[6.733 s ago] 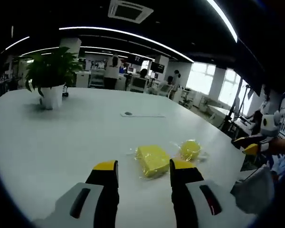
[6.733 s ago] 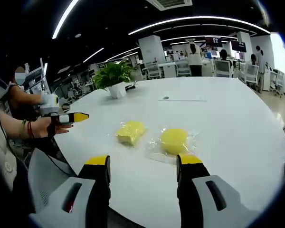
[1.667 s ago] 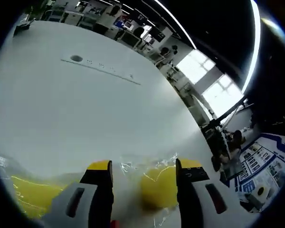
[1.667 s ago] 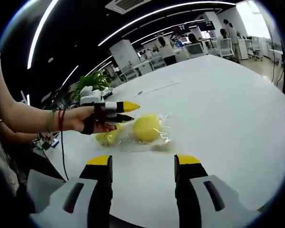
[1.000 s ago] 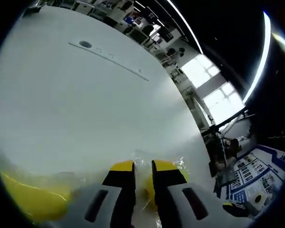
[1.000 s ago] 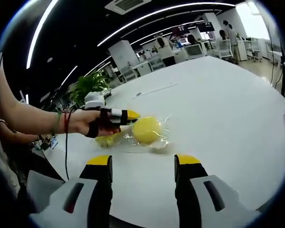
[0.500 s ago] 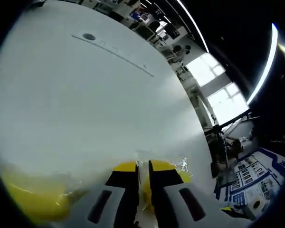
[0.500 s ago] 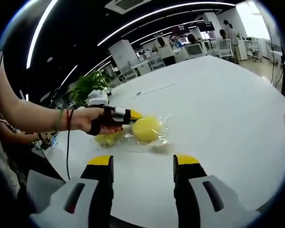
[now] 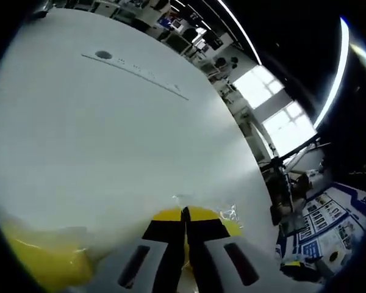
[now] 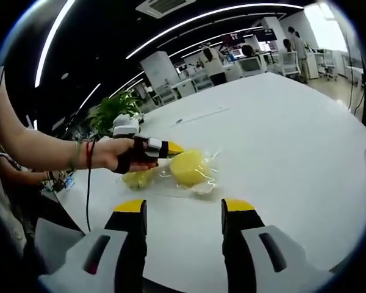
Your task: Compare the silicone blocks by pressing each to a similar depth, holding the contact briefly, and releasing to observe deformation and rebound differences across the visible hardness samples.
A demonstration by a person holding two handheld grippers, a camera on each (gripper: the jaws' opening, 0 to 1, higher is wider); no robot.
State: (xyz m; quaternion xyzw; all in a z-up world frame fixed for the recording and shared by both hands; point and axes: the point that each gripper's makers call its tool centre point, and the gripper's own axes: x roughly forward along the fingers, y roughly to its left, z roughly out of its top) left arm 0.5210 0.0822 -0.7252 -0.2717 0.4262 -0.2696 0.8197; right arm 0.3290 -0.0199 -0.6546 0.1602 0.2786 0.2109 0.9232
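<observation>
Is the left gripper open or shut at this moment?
Shut. In the left gripper view the left gripper has its yellow-tipped fingers touching, no gap, above the round yellow silicone block.

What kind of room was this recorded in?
Probably an open-plan office: a large white table, a green potted plant, desks with monitors behind, and long ceiling strip lights.

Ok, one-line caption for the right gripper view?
Left gripper, shut, presses the round yellow block in its wrap; right gripper waits open.
</observation>
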